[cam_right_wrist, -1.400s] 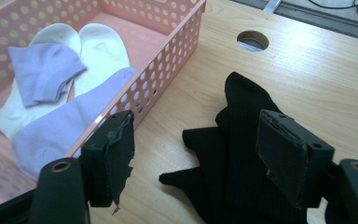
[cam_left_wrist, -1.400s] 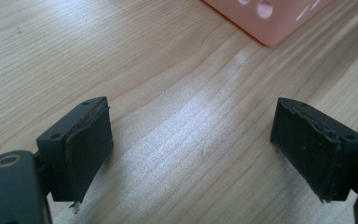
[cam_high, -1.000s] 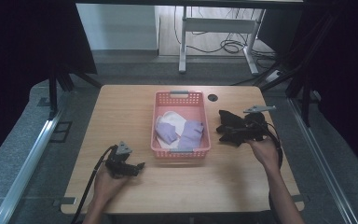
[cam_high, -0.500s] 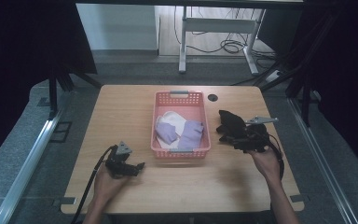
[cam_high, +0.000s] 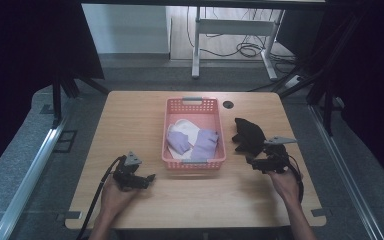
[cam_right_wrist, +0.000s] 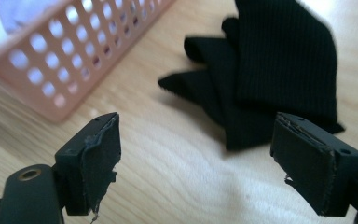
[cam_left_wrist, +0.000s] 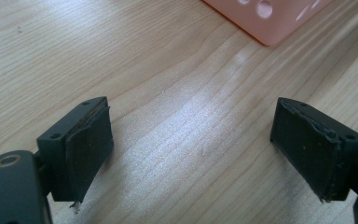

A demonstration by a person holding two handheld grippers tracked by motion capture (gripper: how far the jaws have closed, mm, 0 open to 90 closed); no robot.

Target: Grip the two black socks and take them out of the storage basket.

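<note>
A black ribbed cloth point(cam_high: 248, 132) lies crumpled on the wooden table to the right of a pink plastic basket point(cam_high: 195, 102). In the basket are a white cloth point(cam_high: 185, 127) and purple cloths point(cam_high: 205, 142). My right gripper point(cam_high: 254, 161) hovers low just on the near side of the black cloth point(cam_right_wrist: 279, 60). In the right gripper view, my right gripper point(cam_right_wrist: 198, 140) has just been opening its jaws; they stand wide with only bare wood between them. My left gripper point(cam_high: 149, 178) rests at the basket's near-left corner. It point(cam_left_wrist: 191, 116) is open over bare table.
The basket's perforated wall point(cam_right_wrist: 74, 60) lies left of the right gripper's jaws, and its corner point(cam_left_wrist: 270, 18) lies ahead of the left gripper. A round cable hole point(cam_high: 228, 104) sits behind the black cloth. A cable trails from each gripper toward the near edge.
My right gripper has come off the black cloth, moving down and toward the near edge of the table. The left hand has stayed in place.
</note>
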